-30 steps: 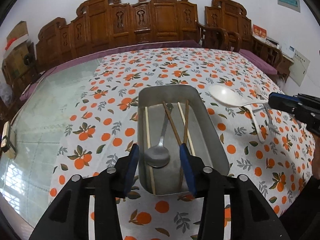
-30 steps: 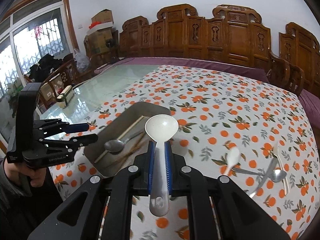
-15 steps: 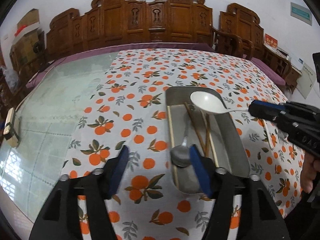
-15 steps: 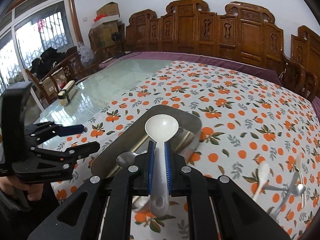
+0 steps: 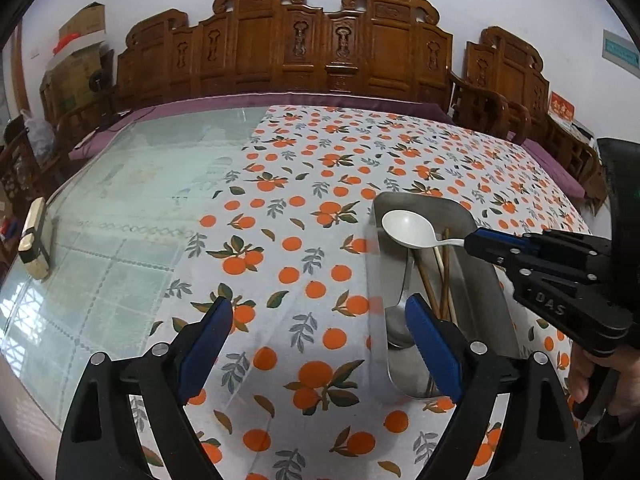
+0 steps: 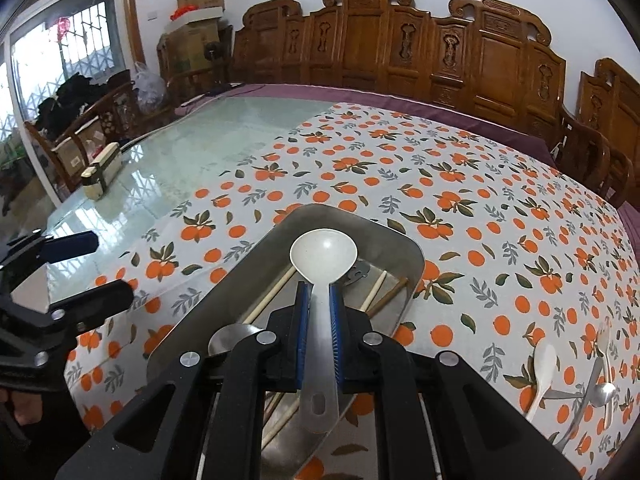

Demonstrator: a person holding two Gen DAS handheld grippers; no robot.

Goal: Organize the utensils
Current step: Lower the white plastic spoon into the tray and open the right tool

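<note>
Sliding leftward off the metal tray (image 5: 480, 288) over the past second, and widening the left gripper (image 5: 318, 306) along the way. Opening the jaws even now, with nothing between them but orange-print tablecloth (image 5: 304, 240). Probably clearing room for the incoming delivery rather than reaching for anything. Leaving the tray just behind that gripper's right fingertip, and the glass tabletop (image 5: 140, 200) with its small box (image 5: 34, 240) well off to the gripper's left.

Meanwhile carrying the white spoon (image 6: 324, 254) in from the cloth side to above the tray's far end. Clamping it by the handle in the right gripper (image 6: 320, 292), pads pressing on both sides. Keeping the bowl face-up, jutting out ahead of the fingertips, with the handle end trailing back under the gripper body. Gripping mid-handle likely for keeping the spoon level and lining it up lengthwise with the tray.

Already lying in the tray, below those fingertips:
- a metal spoon (image 6: 230, 338), bowl toward the near end
- pale chopsticks (image 6: 272, 292)
- dark chopsticks (image 6: 390, 292)

Apparently hovering the white spoon above them rather than touching; hard to tell for sure.

Still waiting on the cloth, well to the right of the right gripper: a second white spoon (image 6: 542, 368) and other cutlery (image 6: 600, 394) crossing in a loose pile. Judging the sorting as only partway done.
</note>
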